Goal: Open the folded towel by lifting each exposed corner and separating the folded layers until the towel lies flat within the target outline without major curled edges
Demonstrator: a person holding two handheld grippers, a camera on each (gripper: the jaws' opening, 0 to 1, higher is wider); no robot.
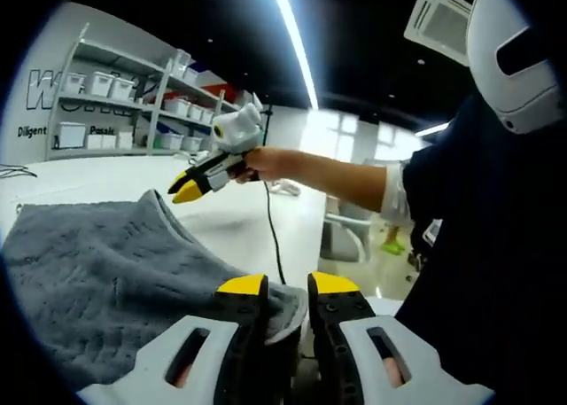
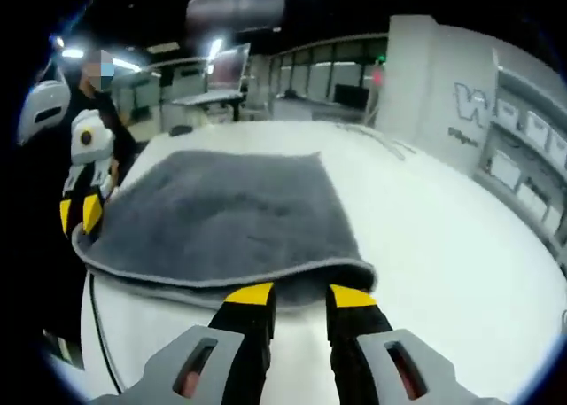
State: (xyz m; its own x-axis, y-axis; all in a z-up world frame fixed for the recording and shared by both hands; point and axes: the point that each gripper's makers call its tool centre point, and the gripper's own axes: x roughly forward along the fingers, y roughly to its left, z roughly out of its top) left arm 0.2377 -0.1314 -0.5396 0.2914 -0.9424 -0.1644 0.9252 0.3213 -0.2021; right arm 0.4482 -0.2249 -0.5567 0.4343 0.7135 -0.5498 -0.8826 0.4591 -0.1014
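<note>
My left gripper [image 1: 288, 290] had its yellow-tipped jaws pinched on a corner of the towel [image 1: 97, 272], the grey hem caught between the pads and lifted a little off the table [image 1: 230, 214]. In the right gripper view that same gripper [image 2: 80, 212] sat at the towel's [image 2: 221, 214] left edge, jaws together on the cloth. My right gripper [image 2: 297, 297] had its jaws parted, the tips just at the near folded hem with the cloth's edge bulging over them; I could not tell whether they touched it, and nothing was clamped. From the left gripper view I saw the right gripper [image 1: 197, 185] held in a hand [image 1: 266, 161] above the table [image 2: 443, 245], beyond the towel. The towel lay on the white table, still doubled, a second layer showing under the near hem. In the right gripper view its long axis ran away from me towards the far edge. Shelves [image 1: 106, 104] with white bins stood behind.
</note>
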